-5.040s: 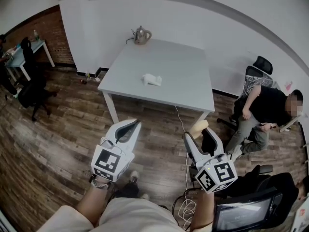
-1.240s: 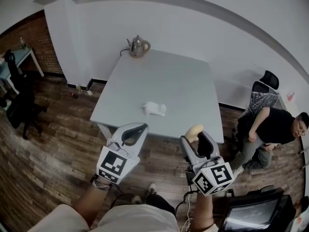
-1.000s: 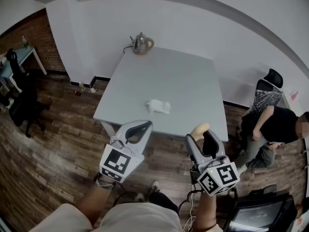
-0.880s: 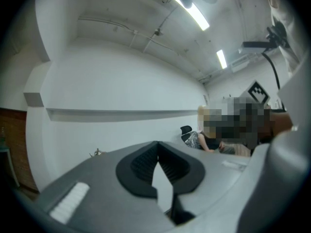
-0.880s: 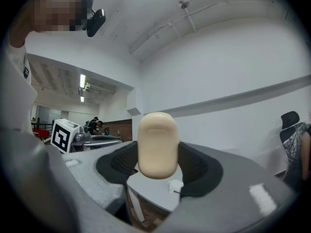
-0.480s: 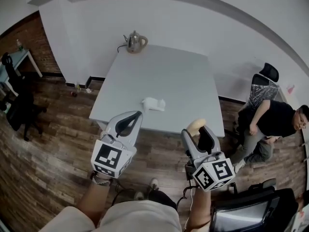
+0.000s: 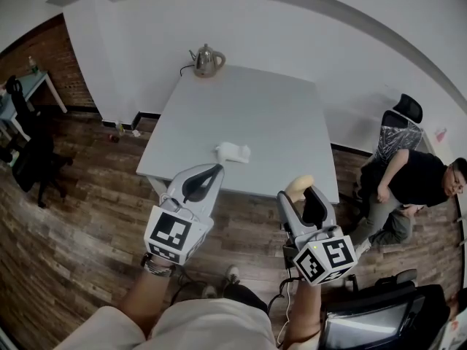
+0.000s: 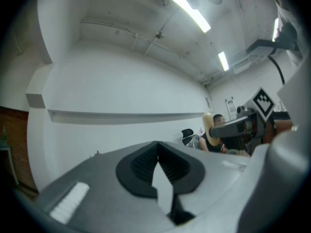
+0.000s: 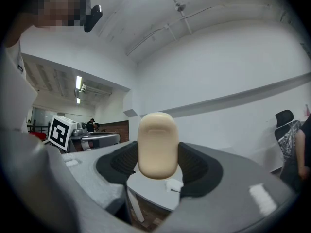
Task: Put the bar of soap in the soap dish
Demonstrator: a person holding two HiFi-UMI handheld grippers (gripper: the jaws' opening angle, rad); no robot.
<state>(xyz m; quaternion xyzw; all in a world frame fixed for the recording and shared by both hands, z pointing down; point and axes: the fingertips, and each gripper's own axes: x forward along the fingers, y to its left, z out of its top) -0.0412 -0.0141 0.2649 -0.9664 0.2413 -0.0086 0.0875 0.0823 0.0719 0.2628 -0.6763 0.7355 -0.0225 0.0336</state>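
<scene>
My right gripper (image 7: pixel 303 193) is shut on a cream bar of soap (image 9: pixel 157 145), which stands upright between the jaws; its rounded top (image 7: pixel 297 186) pokes out in the head view. A white soap dish (image 7: pixel 233 152) lies near the front edge of the grey table (image 7: pixel 248 108), also seen small below the soap (image 9: pixel 173 185) in the right gripper view. My left gripper (image 7: pixel 203 180) is shut with nothing in it; its pads (image 8: pixel 158 165) meet. Both grippers hover over the wooden floor, short of the table's front edge.
A metal kettle (image 7: pixel 203 60) stands at the table's far left corner. A seated person (image 7: pixel 412 188) and an office chair (image 7: pixel 400 119) are to the right. A monitor (image 7: pixel 365 326) sits at lower right. White walls back the table; a desk (image 7: pixel 22 86) stands far left.
The view has shifted slightly; both grippers stay at nearly the same distance from the table's front edge as half a second ago. The soap stays gripped. Since five seconds ago the table has come much closer.
</scene>
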